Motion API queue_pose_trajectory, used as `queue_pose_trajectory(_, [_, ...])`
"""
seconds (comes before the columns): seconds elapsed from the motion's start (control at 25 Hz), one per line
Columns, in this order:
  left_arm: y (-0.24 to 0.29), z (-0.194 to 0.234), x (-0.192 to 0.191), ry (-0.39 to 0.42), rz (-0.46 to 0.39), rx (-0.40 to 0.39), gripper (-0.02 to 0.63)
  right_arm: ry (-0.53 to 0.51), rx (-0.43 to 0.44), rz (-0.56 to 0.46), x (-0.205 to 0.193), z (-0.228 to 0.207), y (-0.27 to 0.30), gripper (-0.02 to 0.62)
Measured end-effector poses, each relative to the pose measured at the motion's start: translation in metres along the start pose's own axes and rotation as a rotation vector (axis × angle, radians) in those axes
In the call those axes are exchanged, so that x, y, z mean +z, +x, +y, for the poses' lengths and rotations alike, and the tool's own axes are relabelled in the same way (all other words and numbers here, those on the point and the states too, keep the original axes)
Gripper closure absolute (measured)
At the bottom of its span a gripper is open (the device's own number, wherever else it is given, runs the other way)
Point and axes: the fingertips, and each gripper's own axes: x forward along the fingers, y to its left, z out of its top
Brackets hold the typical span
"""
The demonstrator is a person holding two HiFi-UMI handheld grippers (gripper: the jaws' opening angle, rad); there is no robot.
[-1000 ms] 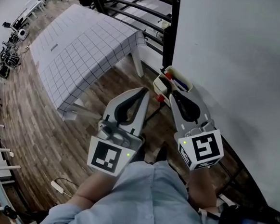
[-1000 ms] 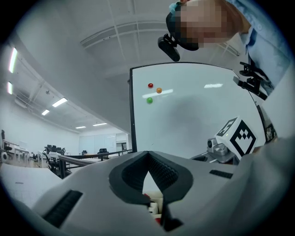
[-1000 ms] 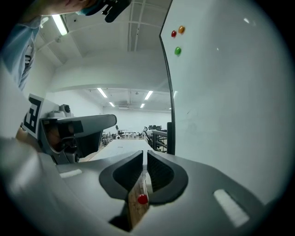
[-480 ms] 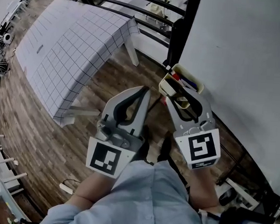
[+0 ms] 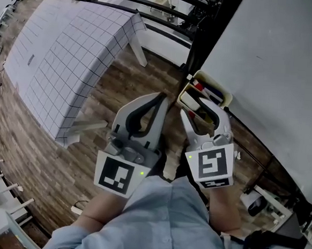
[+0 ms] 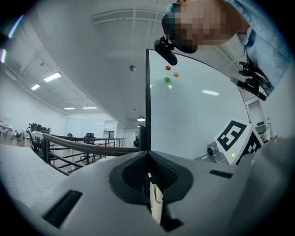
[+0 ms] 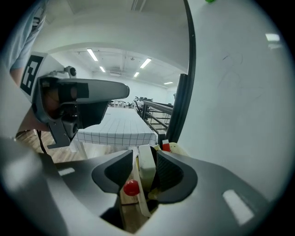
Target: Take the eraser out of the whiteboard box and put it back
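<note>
Readable words, numbers, brands: none. Signs: black-and-white square marker pattern on left gripper cube; another on right gripper cube. Small print on checked tablecloth: too small to read.

White eraser upright in cream whiteboard box, at the whiteboard's lower corner

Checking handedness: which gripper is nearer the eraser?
Right. The right gripper straddles the eraser, jaws just opened; the left gripper, shut, is off beside the box.
</note>
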Motion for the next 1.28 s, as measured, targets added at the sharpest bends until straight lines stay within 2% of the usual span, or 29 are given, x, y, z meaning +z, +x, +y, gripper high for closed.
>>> queue_pose_trajectory(0.2, [0.004,0.005,-0.004,-0.012,0.004,-0.024,0.607,-0.040,-0.053,0.033,0.000,-0.004,0.004,0.492])
queue_pose_trajectory(0.44, [0.007,0.002,-0.002,-0.009,-0.003,-0.042,0.607,-0.087,-0.062,0.028,0.000,-0.004,0.006,0.497])
queue_pose_trajectory(0.92, [-0.006,0.002,0.005,0.011,-0.008,-0.008,0.607,-0.108,-0.107,0.024,-0.002,-0.005,0.006,0.486])
queue_pose_trajectory(1.12, [-0.007,0.001,0.006,0.013,-0.010,-0.004,0.607,-0.124,-0.091,0.017,-0.001,-0.003,0.006,0.495])
queue_pose_trajectory(1.28, [-0.009,-0.002,0.009,0.022,-0.011,0.002,0.607,-0.116,-0.100,-0.038,0.011,-0.006,-0.004,0.500])
